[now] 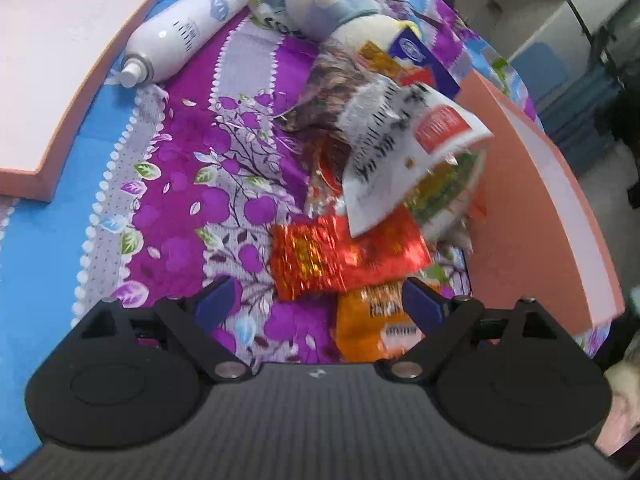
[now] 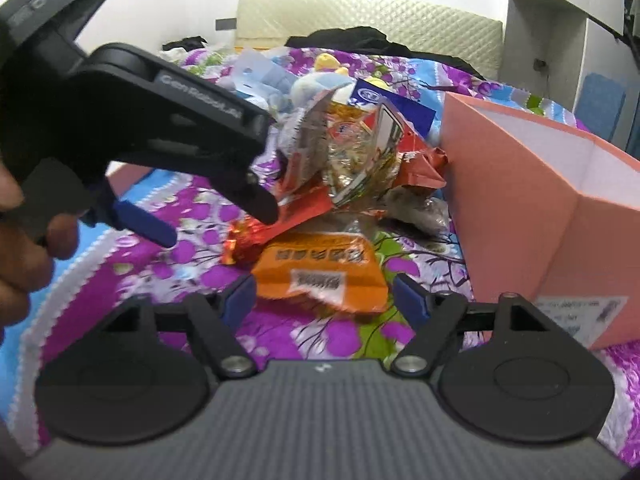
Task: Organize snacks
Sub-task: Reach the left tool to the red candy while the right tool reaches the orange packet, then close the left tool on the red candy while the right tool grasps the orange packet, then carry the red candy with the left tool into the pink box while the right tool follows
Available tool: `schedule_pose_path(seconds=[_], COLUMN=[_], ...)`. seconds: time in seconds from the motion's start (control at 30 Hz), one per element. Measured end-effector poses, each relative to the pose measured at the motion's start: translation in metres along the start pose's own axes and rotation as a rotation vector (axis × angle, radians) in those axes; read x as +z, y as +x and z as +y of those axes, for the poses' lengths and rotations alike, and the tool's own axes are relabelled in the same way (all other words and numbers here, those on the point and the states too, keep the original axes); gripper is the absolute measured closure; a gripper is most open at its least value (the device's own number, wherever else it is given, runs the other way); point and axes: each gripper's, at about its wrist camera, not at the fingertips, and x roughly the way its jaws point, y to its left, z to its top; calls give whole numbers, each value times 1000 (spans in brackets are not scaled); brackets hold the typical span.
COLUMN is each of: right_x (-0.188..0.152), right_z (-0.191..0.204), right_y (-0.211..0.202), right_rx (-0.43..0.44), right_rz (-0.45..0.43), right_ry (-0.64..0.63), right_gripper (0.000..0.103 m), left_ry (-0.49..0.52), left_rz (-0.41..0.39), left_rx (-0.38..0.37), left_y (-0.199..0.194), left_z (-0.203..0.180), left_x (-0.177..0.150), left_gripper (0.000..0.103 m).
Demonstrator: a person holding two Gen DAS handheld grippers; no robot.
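Clearly, step in hand: picking from the snack heap on the bed; no packet is held yet and the boxes look unfilled, so I judge the sorting is at an early stage.
Left gripper (image 1: 316, 300): jaws spread wide, nothing between them, low over the crinkly red foil packet (image 1: 344, 256).
Right gripper (image 2: 324, 296): also spread and unladen, its blue pads flanking the flat glossy orange plastic packet (image 2: 320, 268), apart from it.
Heap: crumpled white-and-red printed wrapper (image 1: 404, 148) tilts on top; slippery, rustling films, loosely stacked.
Destination: tall salmon-pink cardboard box (image 2: 532, 200), rigid and matte, just beside the heap; shallow pink cardboard lid (image 1: 52, 72) lies well apart.
Bed: purple floral cotton sheet (image 1: 192, 184), soft, likely to give.
Clutter: smooth white spray bottle (image 1: 184, 28); plush toy (image 1: 332, 4).
Next move: probably lower, pinch one packet's edge, lift without dragging its neighbours.
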Motion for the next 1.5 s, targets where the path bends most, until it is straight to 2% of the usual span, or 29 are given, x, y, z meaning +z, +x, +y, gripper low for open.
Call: schedule_pose_path(seconds=[0.03, 0.17, 0.3, 0.33, 0.43, 0.5, 0.53, 0.6, 0.7, 0.73, 0.77, 0.83, 0.87, 1.17, 1.43, 1.5], right_x=[1, 3, 9, 10, 11, 9, 8, 7, 4, 4, 6, 9, 9, 2, -4, -5], right_z=[-2, -2, 2, 2, 4, 4, 5, 6, 5, 5, 2, -3, -5, -23, -47, -55], right_y=[5, 17, 29, 32, 44, 50, 50, 49, 44, 41, 40, 34, 31, -3, -35, -41], right_rx=[7, 49, 62, 57, 66, 100, 98, 98, 95, 86, 90, 101, 101, 128, 166, 173], right_rz=[8, 28, 32, 36, 98, 139, 133, 121, 110, 108, 111, 120, 121, 143, 163, 166], right_ry=[4, -11, -49, -54, -59, -54, -61, -58, -66, -73, -71, -58, -54, -33, 46, 79], right_gripper=[16, 16, 16, 16, 17, 18, 18, 20, 25, 35, 40, 44, 50, 54, 57, 58], left_ry=[-23, -66, -68, -70, -117, -101, -91, -73, -71, -74, -78, -78, -74, -4, 152, 173], left_rz=[6, 20, 27, 27, 25, 29, 31, 29, 10, 4, 1, 4, 4, -26, -77, -84], left_rx=[-5, -7, 13, 22, 41, 59, 62, 75, 95, 90, 83, 73, 76, 110, 198, 196], left_y=[4, 16, 26, 28, 33, 35, 36, 37, 36, 35, 33, 30, 28, -4, -42, -50], left_z=[3, 8, 7, 6, 9, 6, 3, -1, -2, -2, -1, 0, -1, -8, -31, -33], left_x=[3, 11, 15, 17, 21, 23, 23, 21, 17, 15, 15, 14, 13, -3, -37, -44], left_gripper=[13, 18, 29, 35, 41, 45, 50, 50, 58, 60, 61, 63, 63, 64, 64, 64])
